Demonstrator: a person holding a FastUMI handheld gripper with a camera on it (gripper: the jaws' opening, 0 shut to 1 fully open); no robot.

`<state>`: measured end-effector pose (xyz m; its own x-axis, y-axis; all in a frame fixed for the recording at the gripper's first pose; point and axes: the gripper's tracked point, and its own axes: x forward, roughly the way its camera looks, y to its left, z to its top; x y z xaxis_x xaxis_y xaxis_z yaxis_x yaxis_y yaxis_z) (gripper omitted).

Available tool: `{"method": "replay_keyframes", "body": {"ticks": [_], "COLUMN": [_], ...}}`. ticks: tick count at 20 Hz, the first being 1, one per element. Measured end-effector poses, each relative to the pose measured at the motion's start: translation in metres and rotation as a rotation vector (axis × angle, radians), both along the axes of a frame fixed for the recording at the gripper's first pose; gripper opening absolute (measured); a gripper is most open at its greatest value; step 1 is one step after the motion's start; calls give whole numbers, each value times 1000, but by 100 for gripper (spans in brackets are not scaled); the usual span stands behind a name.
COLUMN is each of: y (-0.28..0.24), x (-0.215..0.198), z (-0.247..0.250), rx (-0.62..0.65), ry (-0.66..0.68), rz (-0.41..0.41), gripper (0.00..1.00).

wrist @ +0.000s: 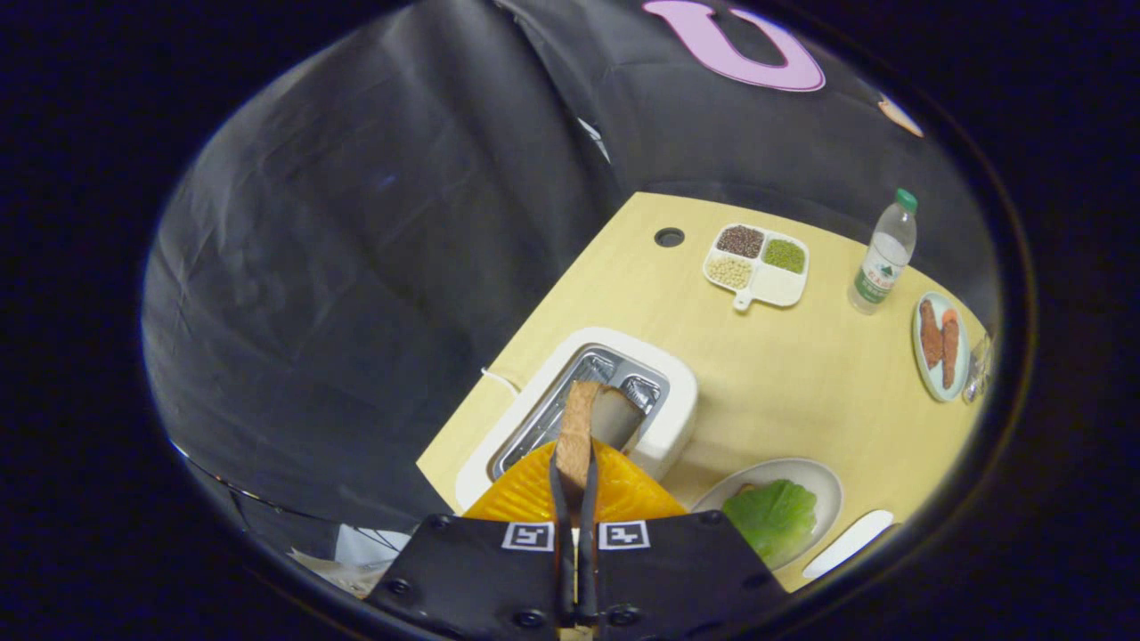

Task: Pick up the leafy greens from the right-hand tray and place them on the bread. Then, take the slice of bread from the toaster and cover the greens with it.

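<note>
- We see the desk (784, 374) carrying the toaster (677, 401), just ahead of our fingers, and beside it a plate (824, 476) where the leafy greens (773, 516) already lie.
- Our hand-held gripper (574, 481) is closed narrowly on the slice of bread (577, 427), held edge-on above the toaster slot.
- The slice looks thin, with a brown crust.
- We judge the thin grip risky: a tilt on the way to the plate could let the bread slip or land askew.
</note>
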<state>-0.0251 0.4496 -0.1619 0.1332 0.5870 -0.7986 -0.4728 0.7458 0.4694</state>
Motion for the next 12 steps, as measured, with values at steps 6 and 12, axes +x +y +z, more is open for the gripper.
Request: {"method": "replay_keyframes", "body": {"ticks": [6, 12], "y": [-29, -54], "x": [6, 5], "z": [20, 32], "rx": [64, 131], "ry": [4, 22], "rz": [-67, -115], "gripper": [4, 4]}}
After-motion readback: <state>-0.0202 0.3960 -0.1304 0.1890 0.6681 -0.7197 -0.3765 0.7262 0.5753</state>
